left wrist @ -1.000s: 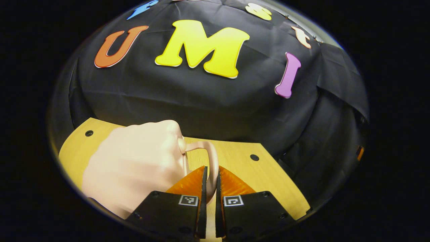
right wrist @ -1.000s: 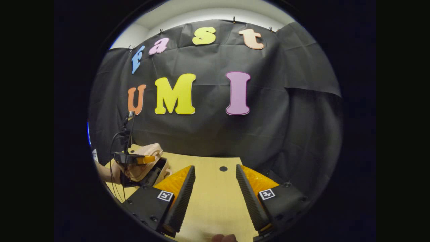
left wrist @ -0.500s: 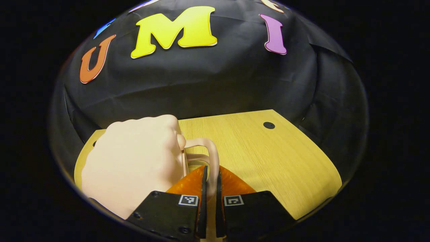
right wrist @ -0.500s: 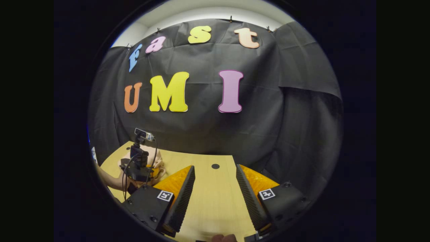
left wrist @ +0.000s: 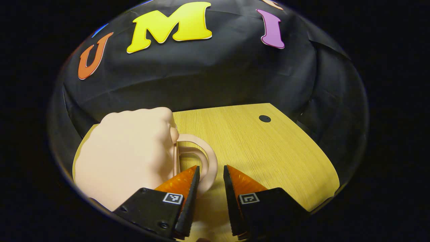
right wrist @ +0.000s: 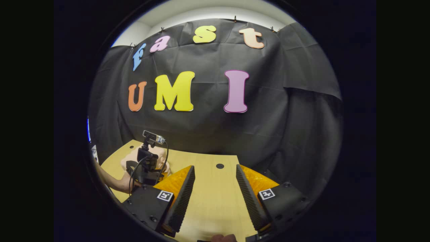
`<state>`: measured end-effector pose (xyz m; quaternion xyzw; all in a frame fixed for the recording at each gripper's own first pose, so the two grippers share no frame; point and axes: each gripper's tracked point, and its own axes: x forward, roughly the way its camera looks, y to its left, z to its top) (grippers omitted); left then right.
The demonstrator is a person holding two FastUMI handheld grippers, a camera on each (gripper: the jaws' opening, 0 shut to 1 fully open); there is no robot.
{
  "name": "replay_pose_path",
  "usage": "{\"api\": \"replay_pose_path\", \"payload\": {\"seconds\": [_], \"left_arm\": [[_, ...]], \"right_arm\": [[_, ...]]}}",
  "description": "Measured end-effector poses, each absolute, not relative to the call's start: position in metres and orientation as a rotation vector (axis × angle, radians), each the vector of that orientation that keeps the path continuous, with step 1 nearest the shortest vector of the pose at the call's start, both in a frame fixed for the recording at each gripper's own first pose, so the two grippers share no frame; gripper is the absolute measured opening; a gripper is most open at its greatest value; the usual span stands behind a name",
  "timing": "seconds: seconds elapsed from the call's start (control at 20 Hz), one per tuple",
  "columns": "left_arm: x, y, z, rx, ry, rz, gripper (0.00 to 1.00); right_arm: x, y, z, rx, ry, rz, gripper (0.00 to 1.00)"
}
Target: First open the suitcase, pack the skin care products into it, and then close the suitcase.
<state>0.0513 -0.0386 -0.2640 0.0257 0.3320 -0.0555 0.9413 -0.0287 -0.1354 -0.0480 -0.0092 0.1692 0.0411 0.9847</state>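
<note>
In the left gripper view the left gripper [left wrist: 211, 171] has its jaws a little apart, gripping nothing; the suitcase's handle [left wrist: 201, 158] loops between the orange fingers [left wrist: 183, 179], close against the left one, and whether it touches cannot be told. The pale pink suitcase [left wrist: 127, 151] lies shut on the table [left wrist: 268, 151], just left of the gripper, its handle pointing toward the table's middle. Beyond it a dark hole [left wrist: 264, 118] marks the tabletop near the far edge. In the right gripper view the right gripper [right wrist: 215, 183] has its jaws wide apart over bare table [right wrist: 215, 201], empty. To its left, farther off, the left gripper shows with a small camera [right wrist: 153, 137] and cables on top, a hand [right wrist: 122, 184] holding it, and the suitcase partly hidden behind it
</note>
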Motion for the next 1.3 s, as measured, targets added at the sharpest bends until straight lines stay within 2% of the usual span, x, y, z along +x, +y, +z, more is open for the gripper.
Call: {"api": "replay_pose_path", "payload": {"seconds": [0.05,0.1,0.15,0.35,0.6,0.75,0.8,1.0,1.3], "left_arm": [[0.046,-0.038,-0.256,0.044,0.666,-0.109,0.59],[0.041,-0.037,-0.244,0.032,0.65,-0.109,0.75],[0.036,-0.035,-0.23,0.025,0.622,-0.109,0.79],[0.026,-0.005,-0.136,0.026,0.429,-0.053,0.84],[0.0,0.042,-0.025,-0.002,0.214,0.018,0.9],[-0.014,0.066,0.021,0.007,0.128,0.046,1.0],[-0.02,0.072,0.032,0.01,0.106,0.054,0.95],[-0.036,0.095,0.061,-0.014,0.049,0.074,0.95],[-0.053,0.122,0.066,-0.027,0.035,0.082,0.95]], "right_arm": [[-0.027,-0.131,-0.048,-0.024,0.336,0.093,0.74],[-0.025,-0.125,-0.046,-0.03,0.328,0.105,0.74],[-0.022,-0.118,-0.042,-0.035,0.318,0.116,0.74],[0.001,-0.078,-0.018,-0.023,0.257,0.163,0.72],[0.026,-0.012,0.015,-0.013,0.184,0.222,0.76],[0.031,0.016,0.04,-0.024,0.117,0.223,0.79],[0.033,0.024,0.049,-0.029,0.092,0.215,0.79],[0.033,0.044,0.072,-0.025,0.019,0.139,0.8],[0.02,0.075,0.075,-0.026,-0.007,0.11,0.8]]}}
